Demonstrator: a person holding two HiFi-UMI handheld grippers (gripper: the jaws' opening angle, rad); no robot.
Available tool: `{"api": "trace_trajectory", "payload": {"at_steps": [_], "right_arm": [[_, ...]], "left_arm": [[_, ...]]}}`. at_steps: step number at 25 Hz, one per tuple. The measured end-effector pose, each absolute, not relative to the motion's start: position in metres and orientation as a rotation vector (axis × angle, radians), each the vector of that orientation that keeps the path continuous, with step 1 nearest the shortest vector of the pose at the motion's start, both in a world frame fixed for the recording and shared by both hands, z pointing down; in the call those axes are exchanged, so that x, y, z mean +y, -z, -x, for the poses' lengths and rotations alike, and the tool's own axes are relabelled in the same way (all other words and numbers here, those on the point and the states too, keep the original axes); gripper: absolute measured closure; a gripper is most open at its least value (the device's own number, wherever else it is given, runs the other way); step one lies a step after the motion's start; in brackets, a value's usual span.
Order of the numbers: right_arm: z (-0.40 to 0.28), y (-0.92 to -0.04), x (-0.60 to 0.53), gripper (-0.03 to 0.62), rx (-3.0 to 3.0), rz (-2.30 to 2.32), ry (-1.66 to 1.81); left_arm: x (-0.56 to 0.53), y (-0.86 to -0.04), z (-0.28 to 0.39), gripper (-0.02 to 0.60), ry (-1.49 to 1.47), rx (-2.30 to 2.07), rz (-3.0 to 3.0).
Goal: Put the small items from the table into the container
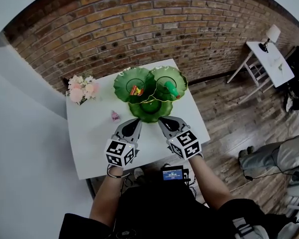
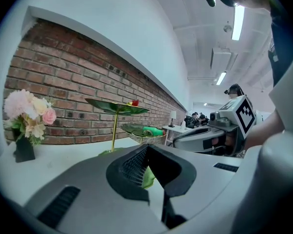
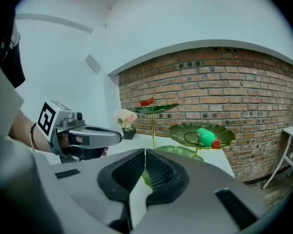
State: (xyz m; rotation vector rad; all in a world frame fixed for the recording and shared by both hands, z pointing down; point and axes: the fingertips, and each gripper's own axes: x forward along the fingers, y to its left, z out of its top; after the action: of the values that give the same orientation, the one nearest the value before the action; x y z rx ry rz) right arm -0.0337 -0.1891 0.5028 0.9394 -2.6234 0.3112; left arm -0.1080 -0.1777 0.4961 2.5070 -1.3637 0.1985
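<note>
Right gripper view: is the right gripper (image 3: pixel 145 152) carrying anything?
— No. Its jaws are pressed together with nothing between them. The left gripper (image 2: pixel 147 151) is the same: pads meeting, empty.

Where's the loose piece?
— In the head view, a small pink item (image 1: pixel 115 116) lies on the white table (image 1: pixel 89 148), near the left gripper's tip and to its left, untouched. It is too small to tell its long axis.

And the container?
— A green leaf dish stand (image 1: pixel 150 111) sits at centre frame. Its right dish (image 3: pixel 227 139) holds a green bottle (image 3: pixel 204 134) on its side. In the right gripper view the long axis runs upper left to lower right, with the red cap at the lower right. The top dish (image 1: pixel 123 86) holds a small red and yellow piece (image 1: pixel 135 90).
</note>
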Motion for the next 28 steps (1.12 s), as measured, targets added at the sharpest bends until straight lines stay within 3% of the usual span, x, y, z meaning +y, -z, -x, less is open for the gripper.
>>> {"api": "trace_trajectory", "payload": {"at_steps": [10,18,28], "right_arm": [[0.119,-0.534,-0.186,0.572,-2.609,-0.701,-0.361],[0.197,-0.582,-0.190,0.450,-2.537,-0.594,-0.434],[0.247,-0.634,-0.210,0.379,-2.426,-0.659,-0.493]], "left_arm": [[-0.161,-0.519,0.178,0.574,-0.210,-1.512,-2.350],[-0.148,-0.543,0.234,0.574,-0.195,-1.589,-2.234],[-0.146,-0.570,0.269,0.574,-0.199,-1.569,-2.178]]}}
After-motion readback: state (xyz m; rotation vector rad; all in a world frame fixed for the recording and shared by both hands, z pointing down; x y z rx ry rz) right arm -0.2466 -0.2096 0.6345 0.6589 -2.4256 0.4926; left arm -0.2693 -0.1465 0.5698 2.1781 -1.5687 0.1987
